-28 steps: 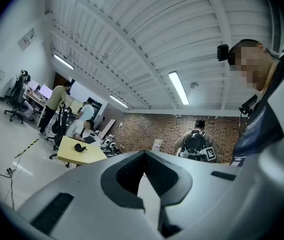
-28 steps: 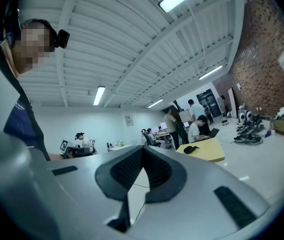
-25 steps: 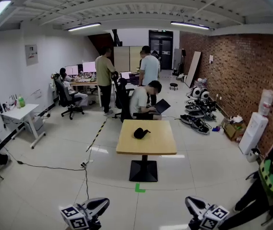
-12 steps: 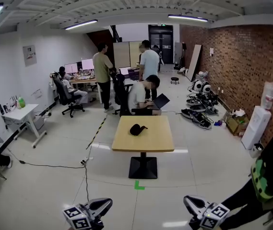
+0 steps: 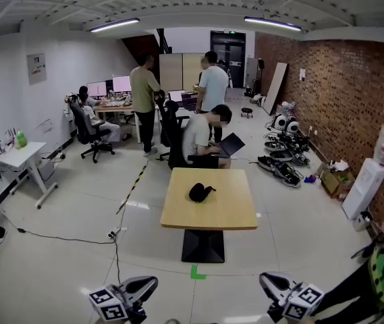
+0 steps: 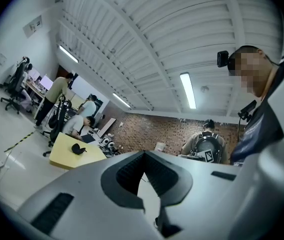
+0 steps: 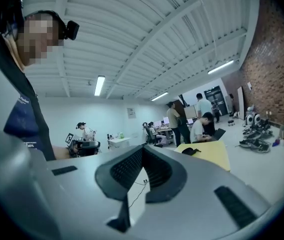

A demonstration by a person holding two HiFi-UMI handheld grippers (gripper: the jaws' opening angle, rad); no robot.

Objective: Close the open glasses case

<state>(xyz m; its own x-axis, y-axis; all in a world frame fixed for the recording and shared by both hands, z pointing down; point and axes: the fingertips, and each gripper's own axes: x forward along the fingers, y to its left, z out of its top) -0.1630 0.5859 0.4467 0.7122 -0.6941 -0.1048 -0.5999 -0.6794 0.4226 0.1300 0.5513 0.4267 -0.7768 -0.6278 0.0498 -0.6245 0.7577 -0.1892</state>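
A black glasses case [image 5: 200, 192] lies open on a square wooden table [image 5: 232, 211] in the middle of the room, well ahead of me. My left gripper [image 5: 152, 282] sits at the bottom left of the head view, shut with nothing in it. My right gripper [image 5: 264, 279] sits at the bottom right, also shut and empty. In the left gripper view the glasses case [image 6: 78, 148] shows small on the table [image 6: 64, 156], beyond the left gripper [image 6: 142, 153]. The right gripper view has the glasses case [image 7: 190, 151] on the table [image 7: 216, 153], past the right gripper [image 7: 142, 148].
A seated person [image 5: 202, 137] works on a laptop just behind the table. Two people [image 5: 178, 90] stand further back near desks. A green floor mark [image 5: 196, 272] lies before the table's black base. A cable [image 5: 70, 238] runs across the floor at left. Robots and boxes line the brick wall [image 5: 340, 106].
The table with the case has come closer and lower in the head view as I walk towards it. Both grippers keep their places at the bottom, still shut.
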